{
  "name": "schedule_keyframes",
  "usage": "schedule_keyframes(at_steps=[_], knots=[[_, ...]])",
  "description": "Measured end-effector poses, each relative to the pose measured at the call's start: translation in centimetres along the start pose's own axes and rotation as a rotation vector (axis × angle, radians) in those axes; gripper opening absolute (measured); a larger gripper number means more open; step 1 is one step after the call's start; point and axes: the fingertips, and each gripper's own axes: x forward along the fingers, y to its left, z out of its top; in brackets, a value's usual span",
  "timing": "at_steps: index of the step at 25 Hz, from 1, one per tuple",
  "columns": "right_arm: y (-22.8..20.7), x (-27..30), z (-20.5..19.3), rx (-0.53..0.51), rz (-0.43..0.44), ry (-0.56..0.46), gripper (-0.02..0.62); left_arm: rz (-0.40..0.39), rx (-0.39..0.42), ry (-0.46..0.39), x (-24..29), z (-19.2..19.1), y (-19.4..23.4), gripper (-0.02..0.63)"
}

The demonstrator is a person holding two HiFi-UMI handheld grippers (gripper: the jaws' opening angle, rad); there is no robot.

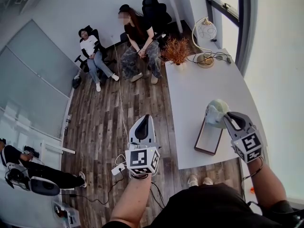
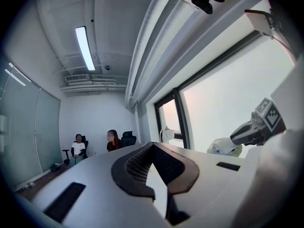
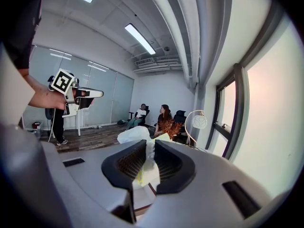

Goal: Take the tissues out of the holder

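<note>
The right hand-held gripper has its jaws drawn narrow and clamped on a tissue pack in crinkled whitish wrap. In the right gripper view, the wrap is bunched between the dark pads. The head view shows the pack over the far end of a flat, dark-rimmed holder, which lies on the white counter. Whether the pack touches the holder cannot be told. The left hand-held gripper is well apart from the pack, out over the wooden floor beside the counter, with its jaw tips together and nothing between them. A dried plant and a lamp stand at the counter's far end.
</note>
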Motion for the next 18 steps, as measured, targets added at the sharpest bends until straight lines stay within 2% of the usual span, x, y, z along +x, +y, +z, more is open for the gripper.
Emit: schedule_keyframes(at_steps=[8, 18], knots=[[-1.9, -0.7, 3.0, -0.023, -0.026, -0.057, 0.064, -0.005, 0.011, -0.029, 0.9, 2.0, -0.3, 0.005], [-2.1, -2.3, 6.0, -0.032, -0.064, -0.113, 0.063, 0.018, 0.004, -0.055, -1.3, 3.3, 0.9, 0.005]])
